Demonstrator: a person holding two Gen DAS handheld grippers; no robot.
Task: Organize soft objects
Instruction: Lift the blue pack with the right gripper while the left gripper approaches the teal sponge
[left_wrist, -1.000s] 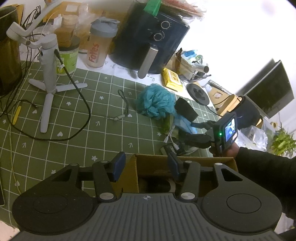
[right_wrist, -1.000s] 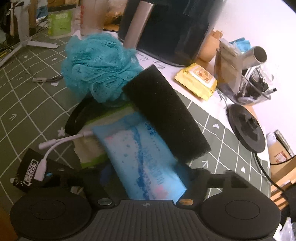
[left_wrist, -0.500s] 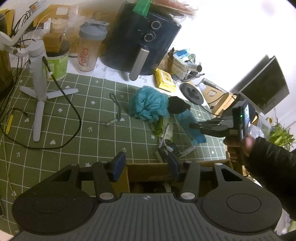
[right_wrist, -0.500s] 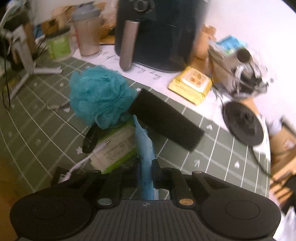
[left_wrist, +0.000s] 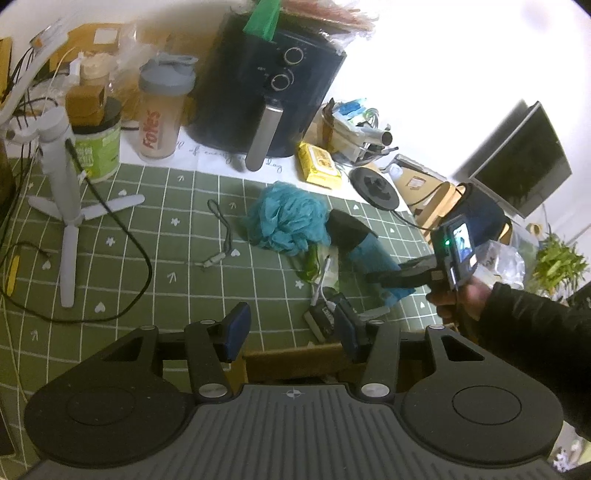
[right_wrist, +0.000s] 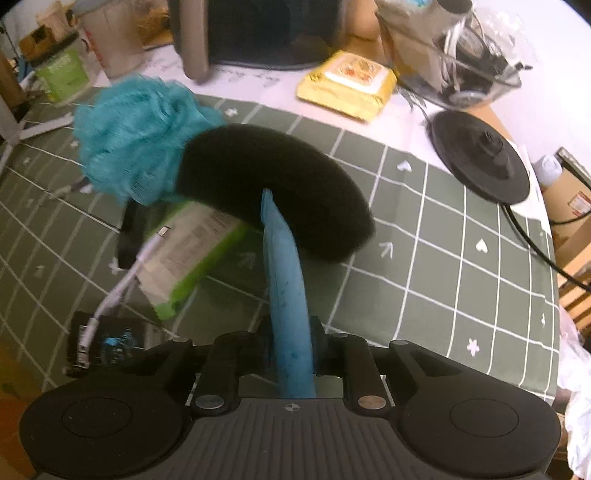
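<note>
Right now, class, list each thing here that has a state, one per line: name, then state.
right gripper: shut on the blue pack
blue pack: held edge-up
left gripper: open, empty
black sponge: lying on the mat
teal bath pouf: resting against the sponge

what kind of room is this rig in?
Likely a home kitchen or dining table: dark air fryer with two dials, round black kettle base, green grid-patterned tablecloth crowded with jars and clutter.

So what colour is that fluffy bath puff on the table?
The bath puff is teal blue; the right wrist view shows it best.
</note>
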